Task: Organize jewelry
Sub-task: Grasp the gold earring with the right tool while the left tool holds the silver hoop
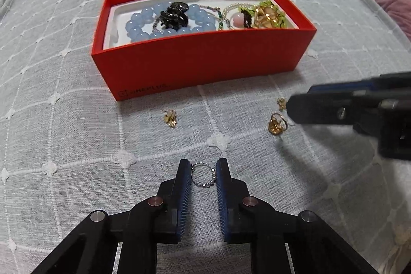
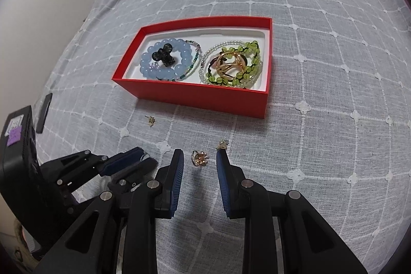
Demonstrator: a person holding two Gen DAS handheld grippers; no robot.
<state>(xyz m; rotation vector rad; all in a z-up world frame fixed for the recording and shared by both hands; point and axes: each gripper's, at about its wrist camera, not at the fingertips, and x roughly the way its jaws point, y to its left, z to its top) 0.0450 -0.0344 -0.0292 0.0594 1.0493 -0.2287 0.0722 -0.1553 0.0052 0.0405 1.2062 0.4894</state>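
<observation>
From the left wrist view, the left gripper (image 1: 203,172) stood low over the quilted cover (image 1: 77,135) with its blue pads on either side of a silver beaded ring (image 1: 203,175). The pads looked to be touching the ring's edges, so it seemed pinched, probably for a lift toward the red box (image 1: 203,68) just beyond. That box already held a blue bead bracelet (image 1: 138,27) at its left, with a dark clip (image 1: 172,14) lying over it, and green and gold pieces at its right. On the cloth near the box lay a gold earring (image 1: 170,117); to the right were a gold ring (image 1: 276,125) and a small gold stud (image 1: 281,103) beside the other tool.

From the right wrist view, the right gripper (image 2: 199,161) was parted wide, the gold ring (image 2: 199,158) lying between its tips and untouched, likely lined up for a grasp. The stud (image 2: 222,143) sat just off the right fingertip, the earring (image 2: 151,120) farther left, and the box (image 2: 200,96) beyond.
</observation>
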